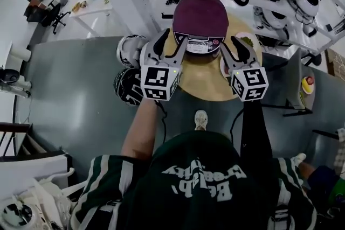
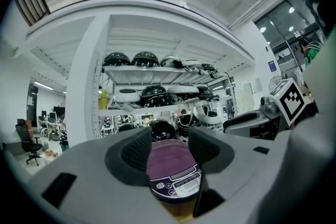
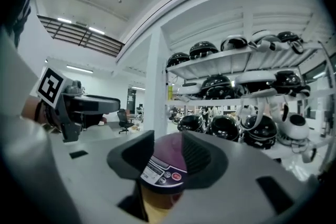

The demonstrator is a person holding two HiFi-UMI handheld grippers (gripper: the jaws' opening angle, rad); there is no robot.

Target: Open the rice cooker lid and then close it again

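Two grippers, two jaws apiece. The left gripper's (image 2: 169,148) dark ribbed pads stand well apart with nothing between them. Same on the right gripper (image 3: 168,153): jaws parted, empty. Straight ahead at twelve o'clock sits one rice cooker (image 1: 200,27) with its glossy maroon dome lid (image 1: 198,8) down. It rests on one round wooden table (image 1: 202,89), and the grippers hover near its front at seven and five o'clock. Two helmets (image 1: 131,50) lie on the grey floor (image 1: 75,94) at the table's nine o'clock. Behind, white shelves (image 2: 152,74) are packed with rounded helmets.
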